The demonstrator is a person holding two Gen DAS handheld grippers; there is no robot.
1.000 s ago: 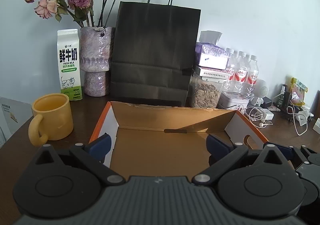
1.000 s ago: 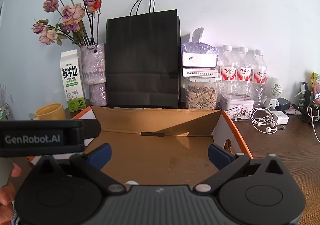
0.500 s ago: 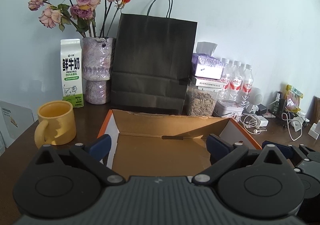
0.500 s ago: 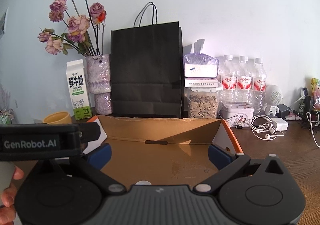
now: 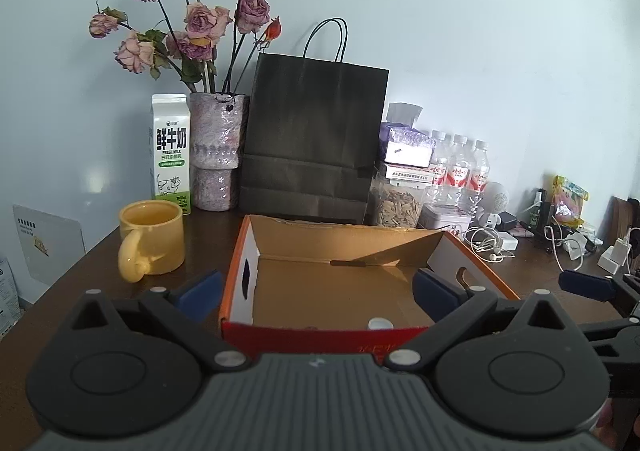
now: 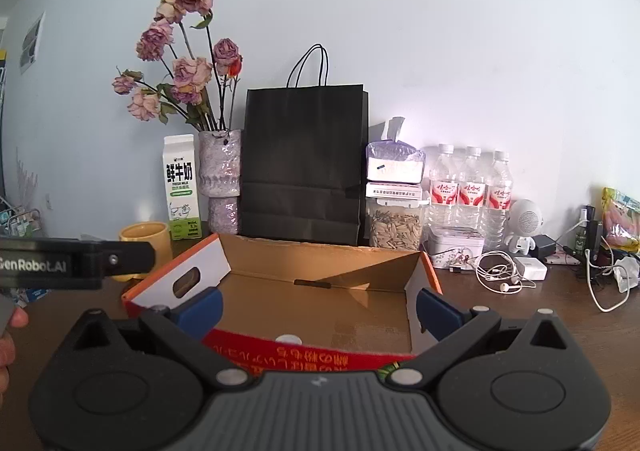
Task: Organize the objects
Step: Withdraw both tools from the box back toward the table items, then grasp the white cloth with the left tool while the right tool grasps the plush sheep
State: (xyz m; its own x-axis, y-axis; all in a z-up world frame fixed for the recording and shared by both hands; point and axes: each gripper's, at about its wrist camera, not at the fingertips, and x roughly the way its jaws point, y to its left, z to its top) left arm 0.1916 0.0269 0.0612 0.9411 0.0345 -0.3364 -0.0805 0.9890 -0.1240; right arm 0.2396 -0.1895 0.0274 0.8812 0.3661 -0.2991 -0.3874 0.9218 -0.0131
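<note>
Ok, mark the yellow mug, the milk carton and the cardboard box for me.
yellow mug [image 5: 154, 241], left wrist view, on its front wall.
milk carton [image 6: 181, 187], right wrist view, on its printed front face.
cardboard box [image 5: 340, 239], left wrist view, on the inner back wall.

we see raw matt cardboard box [image 5: 336, 283] with glossy red rim, matt black paper bag [image 5: 312, 139], glazed yellow mug [image 5: 154, 237], dark wood table [image 6: 560, 315]

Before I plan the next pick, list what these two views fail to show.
- Cardboard box: the left wrist view hides its near floor behind its red front wall and the left hand-held gripper.
- Black paper bag: contents hidden by its own walls in both views.
- White round thing in the box: only its top shows, identity unclear.
- Yellow mug: partly covered in the right wrist view.
</note>
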